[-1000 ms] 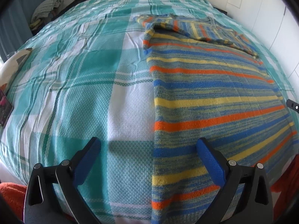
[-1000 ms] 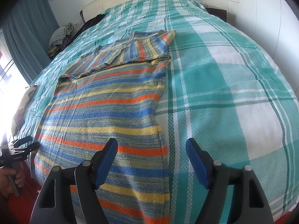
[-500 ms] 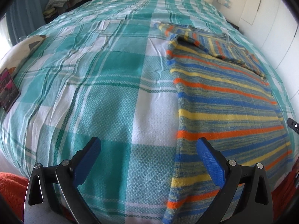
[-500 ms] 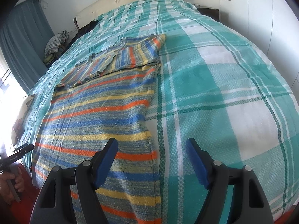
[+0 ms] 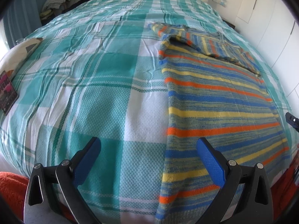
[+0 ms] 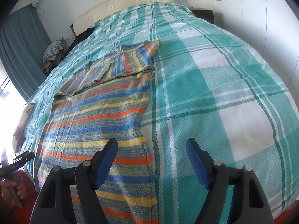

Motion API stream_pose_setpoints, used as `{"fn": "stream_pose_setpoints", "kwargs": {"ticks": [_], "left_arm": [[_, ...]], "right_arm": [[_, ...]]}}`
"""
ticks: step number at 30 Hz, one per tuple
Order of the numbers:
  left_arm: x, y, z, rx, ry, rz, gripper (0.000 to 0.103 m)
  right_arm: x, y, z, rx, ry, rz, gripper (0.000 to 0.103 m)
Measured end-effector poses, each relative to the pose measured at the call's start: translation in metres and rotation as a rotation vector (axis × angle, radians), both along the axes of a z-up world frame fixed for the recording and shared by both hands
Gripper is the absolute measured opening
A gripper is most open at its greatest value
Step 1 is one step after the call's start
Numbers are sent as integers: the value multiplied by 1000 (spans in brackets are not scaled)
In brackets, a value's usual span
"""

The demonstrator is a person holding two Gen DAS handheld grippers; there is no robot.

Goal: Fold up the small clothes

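Note:
A striped knit sweater [image 5: 220, 100] in orange, blue and yellow lies flat on the bed, its far part folded over across the top. In the right wrist view the sweater [image 6: 97, 115] fills the left half. My left gripper [image 5: 147, 153] hangs open above the sweater's near left edge, one blue finger over the cover, the other over the knit. Over the sweater's near right edge my right gripper [image 6: 151, 156] is open too, with nothing between its fingers. The left gripper's tip [image 6: 22, 157] and the hand holding it show at the right wrist view's left edge.
A teal and white checked bedspread [image 5: 97, 85] covers the whole bed. A pillow [image 5: 16, 54] and a dark card [image 5: 7, 91] lie at its left side, clothes [image 5: 59, 0] are piled at the far left, and white cupboards [image 6: 271, 18] stand along the right.
The left wrist view has swung left, so the sweater sits further right in it. The right wrist view has rolled a little. Both grippers stay open and empty.

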State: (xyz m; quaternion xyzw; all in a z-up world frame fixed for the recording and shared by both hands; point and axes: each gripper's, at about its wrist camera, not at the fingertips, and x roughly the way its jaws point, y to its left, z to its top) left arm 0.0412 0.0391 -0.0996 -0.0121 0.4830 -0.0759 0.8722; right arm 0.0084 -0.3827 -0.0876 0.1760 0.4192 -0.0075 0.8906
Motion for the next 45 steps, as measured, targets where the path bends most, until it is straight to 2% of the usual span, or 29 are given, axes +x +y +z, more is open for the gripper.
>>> {"fn": "stream_pose_setpoints", "kwargs": {"ticks": [5, 10, 13, 15, 18, 20, 23, 25, 27, 29, 30, 31, 32, 34, 37, 40, 43, 45], "left_arm": [[-8, -3, 5, 5, 7, -17, 102], [-16, 1, -8, 1, 107, -34, 102], [-22, 4, -18, -47, 188, -51, 102], [-24, 3, -21, -73, 216, -66, 102], [-25, -4, -23, -71, 231, -96, 101], [-26, -9, -23, -83, 245, -125, 101], [-30, -16, -23, -106, 263, -173, 97], [-35, -23, -26, -72, 279, -203, 77], [-38, -29, -28, -21, 276, -214, 69], [-39, -31, -28, -15, 278, -216, 30], [-39, -30, -28, -36, 292, -217, 5], [-39, -28, -27, -54, 299, -215, 4], [-40, -25, -25, -63, 295, -212, 4], [-39, -17, -21, -105, 301, -199, 3], [-29, 0, -8, -241, 305, -160, 3], [-6, 10, 15, -349, 263, -148, 3], [41, 12, 40, -420, 212, -131, 3], [81, 8, 51, -434, 183, -125, 3]], "right_arm": [[-1, -5, 4, 10, -15, -11, 75], [-6, -17, 17, 39, -23, -31, 75], [-9, -31, 30, 55, 4, -34, 75], [-14, -41, 37, 95, 61, -22, 75], [-24, -48, 36, 158, 184, -2, 75], [-37, -43, 28, 212, 262, 2, 75], [-50, -14, 4, 321, 407, 101, 73], [-51, 6, -2, 292, 455, 152, 73], [-46, 21, -9, 232, 489, 182, 73], [-41, 29, -22, 187, 533, 186, 72], [-40, 32, -29, 180, 561, 192, 55], [-40, 34, -34, 183, 577, 205, 33], [-40, 34, -36, 185, 588, 210, 7], [-42, 31, -31, 215, 575, 205, 6], [-43, 24, -14, 280, 509, 204, 6], [-30, 15, 10, 350, 405, 217, 6], [-1, 5, 34, 346, 307, 227, 6], [30, -2, 47, 324, 247, 215, 6]]}}
